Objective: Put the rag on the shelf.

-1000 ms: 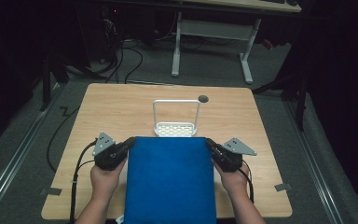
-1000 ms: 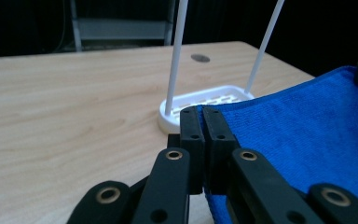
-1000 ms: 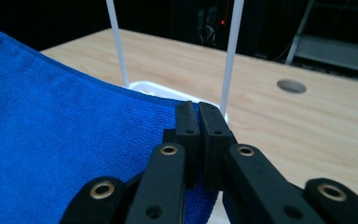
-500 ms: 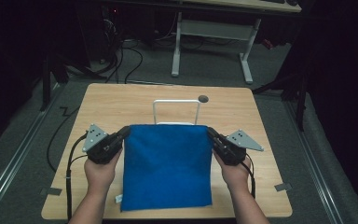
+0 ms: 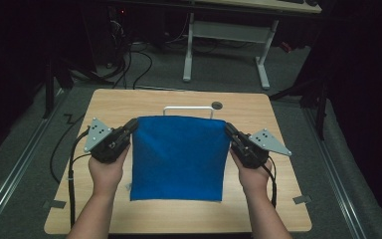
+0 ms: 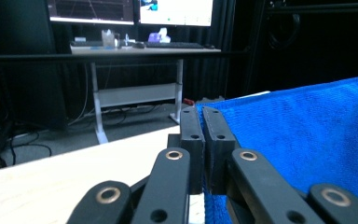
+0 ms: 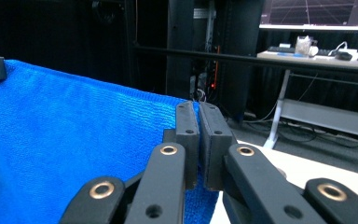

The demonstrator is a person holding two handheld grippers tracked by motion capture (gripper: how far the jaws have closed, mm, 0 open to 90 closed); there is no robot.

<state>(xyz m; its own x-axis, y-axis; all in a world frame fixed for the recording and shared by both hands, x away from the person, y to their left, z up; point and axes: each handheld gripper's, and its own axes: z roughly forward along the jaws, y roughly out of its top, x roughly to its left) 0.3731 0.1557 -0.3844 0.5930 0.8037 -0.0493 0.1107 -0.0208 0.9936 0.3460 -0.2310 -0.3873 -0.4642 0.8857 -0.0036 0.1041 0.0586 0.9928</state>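
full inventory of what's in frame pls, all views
blue towel: 1, blue, mid-table, far corners pinched and lifted
white wire rack: 1, white, behind the towel, mostly hidden
table: 1, light wood, round dark hole near far edge
desk: 1, background, monitors and clutter on it
left gripper: 1, black, shut on towel's far left corner
right gripper: 1, black, shut on towel's far right corner
hands: 2, holding the grippers
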